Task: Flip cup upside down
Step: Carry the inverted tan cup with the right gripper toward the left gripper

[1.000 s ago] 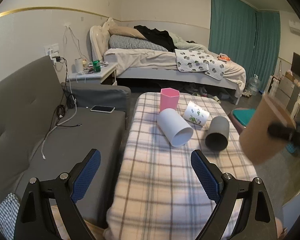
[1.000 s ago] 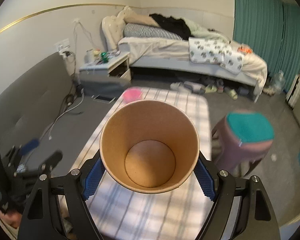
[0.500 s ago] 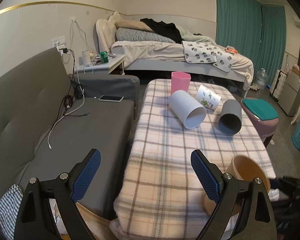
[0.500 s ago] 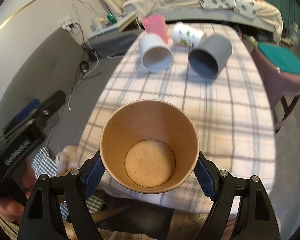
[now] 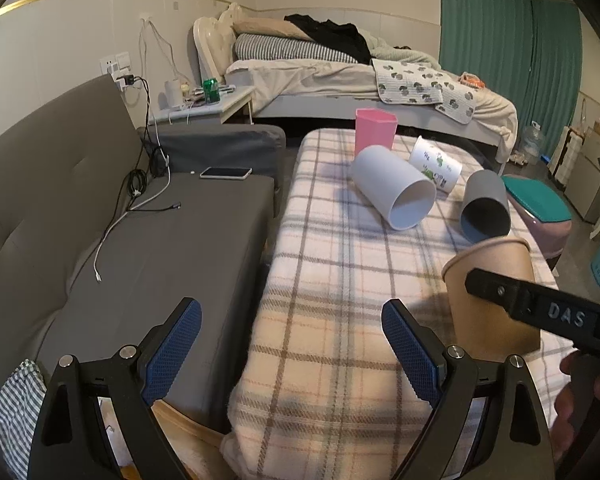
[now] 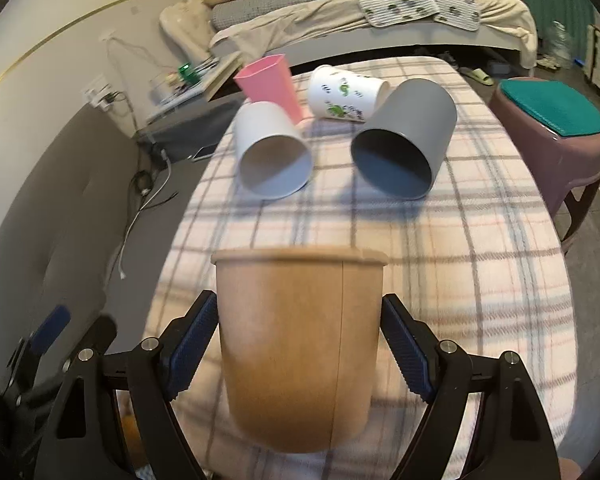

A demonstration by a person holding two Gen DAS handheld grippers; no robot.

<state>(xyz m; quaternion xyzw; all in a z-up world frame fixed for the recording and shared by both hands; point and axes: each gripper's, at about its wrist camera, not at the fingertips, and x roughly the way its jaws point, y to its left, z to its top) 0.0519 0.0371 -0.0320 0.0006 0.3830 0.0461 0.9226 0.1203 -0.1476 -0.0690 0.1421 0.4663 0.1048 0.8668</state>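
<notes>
A brown paper cup (image 6: 300,344) stands mouth up at the near end of the plaid-covered table (image 6: 479,248). My right gripper (image 6: 300,344) is shut on the cup's sides. In the left wrist view the brown cup (image 5: 491,292) sits at the right with the right gripper's black finger (image 5: 539,304) across it. My left gripper (image 5: 292,344) is open and empty, over the table's near left edge beside the sofa.
A white cup (image 6: 272,152), a grey cup (image 6: 403,144) and a printed white cup (image 6: 343,94) lie on their sides at the far end, behind them a pink cup (image 6: 270,82) stands. A grey sofa (image 5: 140,240) is left, a stool (image 6: 547,128) right.
The right gripper turned the brown cup from mouth-toward-camera to upright and brought it down onto the table's near end. The left gripper barely moved.
</notes>
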